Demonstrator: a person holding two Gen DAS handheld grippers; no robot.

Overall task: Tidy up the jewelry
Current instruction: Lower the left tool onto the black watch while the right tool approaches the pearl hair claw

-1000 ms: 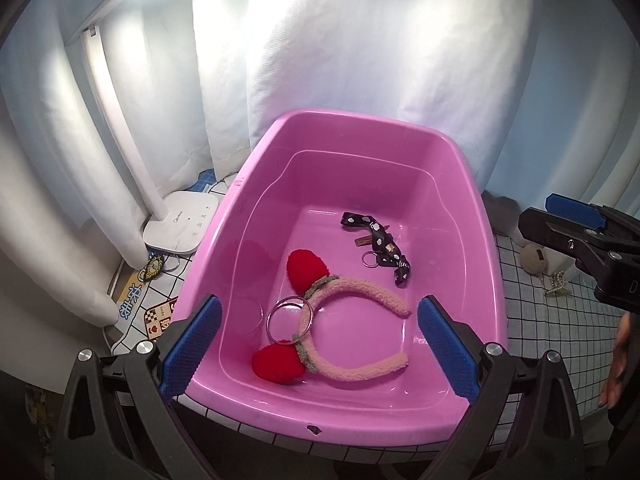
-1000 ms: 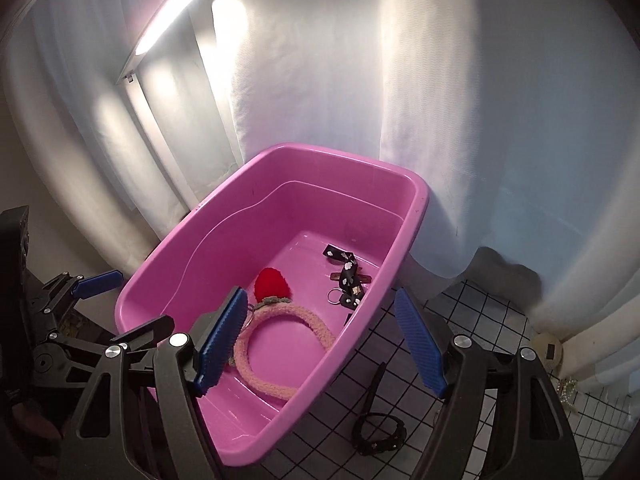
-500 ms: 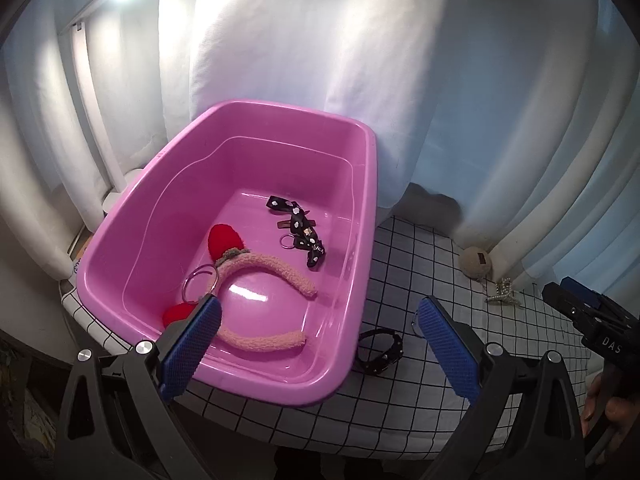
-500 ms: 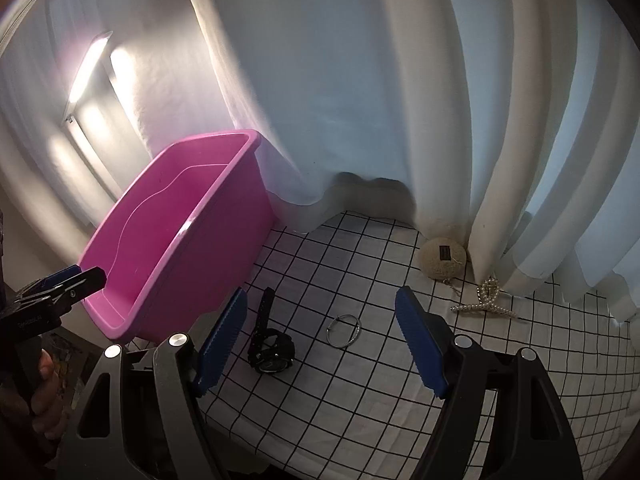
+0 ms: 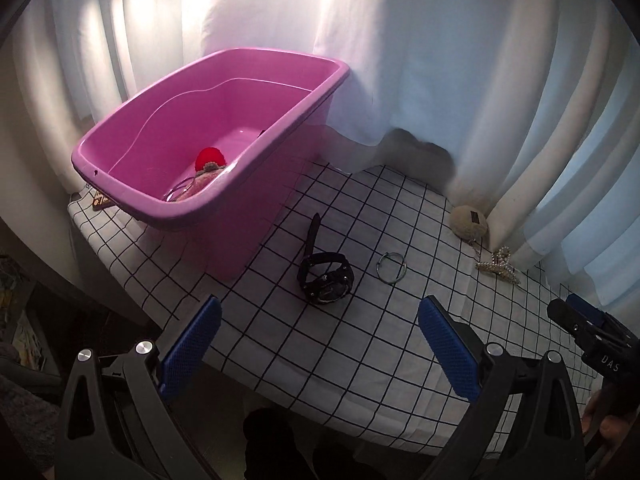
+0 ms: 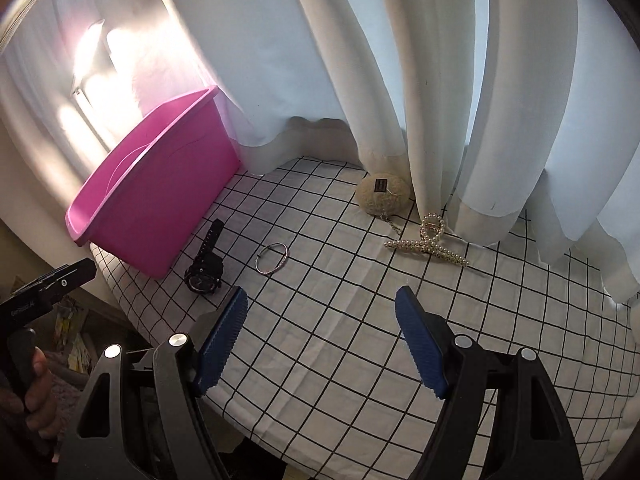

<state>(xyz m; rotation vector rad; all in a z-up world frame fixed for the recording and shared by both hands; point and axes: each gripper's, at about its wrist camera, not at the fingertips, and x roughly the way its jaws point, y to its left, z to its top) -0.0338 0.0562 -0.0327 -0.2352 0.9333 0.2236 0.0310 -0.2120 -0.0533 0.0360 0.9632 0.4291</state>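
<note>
Both hand-held grippers, left [image 5: 320, 344] and right [image 6: 320, 336], gape wide and empty above the near desk [image 6: 360, 320]. The watch [image 6: 204, 268], bangle [image 6: 272, 259] and pearl clip [image 6: 430, 240] lie right of the pink tub [image 5: 256, 184].

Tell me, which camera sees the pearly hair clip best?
The right wrist view: the pearl hair clip lies whole and large on the checked cloth. In the left wrist view it is small, near the right edge by the curtain.
</note>
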